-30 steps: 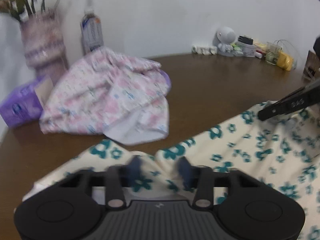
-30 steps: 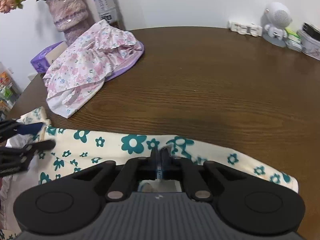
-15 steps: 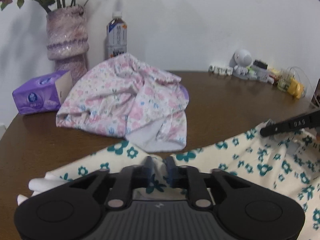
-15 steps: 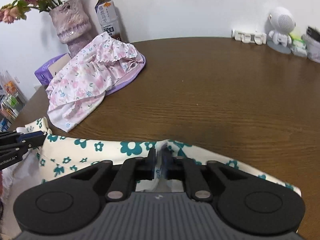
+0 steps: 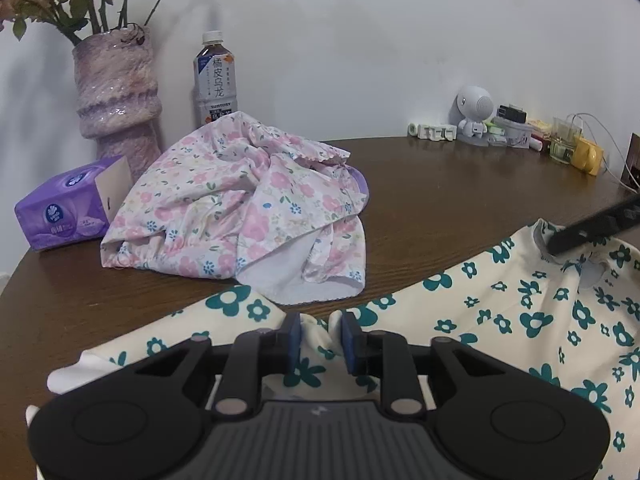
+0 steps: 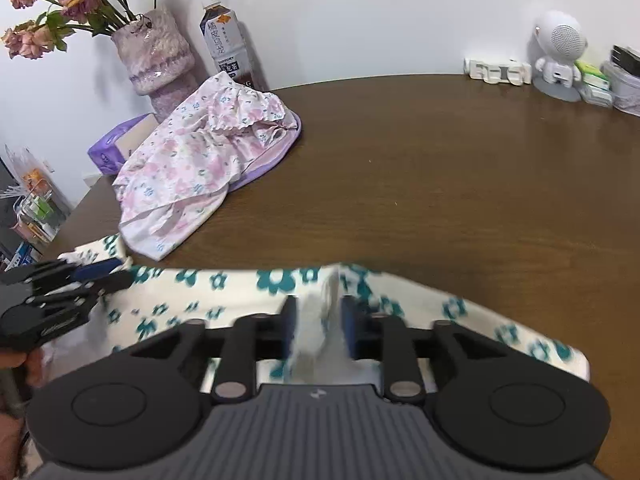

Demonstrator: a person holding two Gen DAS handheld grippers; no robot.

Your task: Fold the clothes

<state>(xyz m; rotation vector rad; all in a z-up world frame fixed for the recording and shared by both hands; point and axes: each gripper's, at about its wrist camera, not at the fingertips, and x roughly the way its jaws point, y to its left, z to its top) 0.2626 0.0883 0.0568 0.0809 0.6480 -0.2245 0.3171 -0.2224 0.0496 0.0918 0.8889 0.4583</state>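
Left wrist view: brown tabletop [image 5: 460,184], round-edged, against white wall. Cream garment with teal flowers [image 5: 500,320] spread along near edge, folded edge running left to right, not yet a compact stack. Pink floral garment [image 5: 240,208] crumpled toward far left edge, unfolded, looks next in line. Behind it purple vase [image 5: 116,96] with dried flowers, tea bottle [image 5: 214,80], purple tissue box [image 5: 68,208] at left edge. Small clutter incl. white robot figure [image 5: 474,114] along far right edge.

Left gripper [image 5: 320,338]: jaws narrowly apart, just been closing, small ridge of cream fabric between blue pads, pads not seen pressing it.

Right wrist view: right gripper [image 6: 318,330] jaws partly apart, just been opening, bunched fabric ridge between them, blurred; looks like release.

Progress estimate: one fold of cream garment laid down and being let go; further folds likely left, pink garment untouched.
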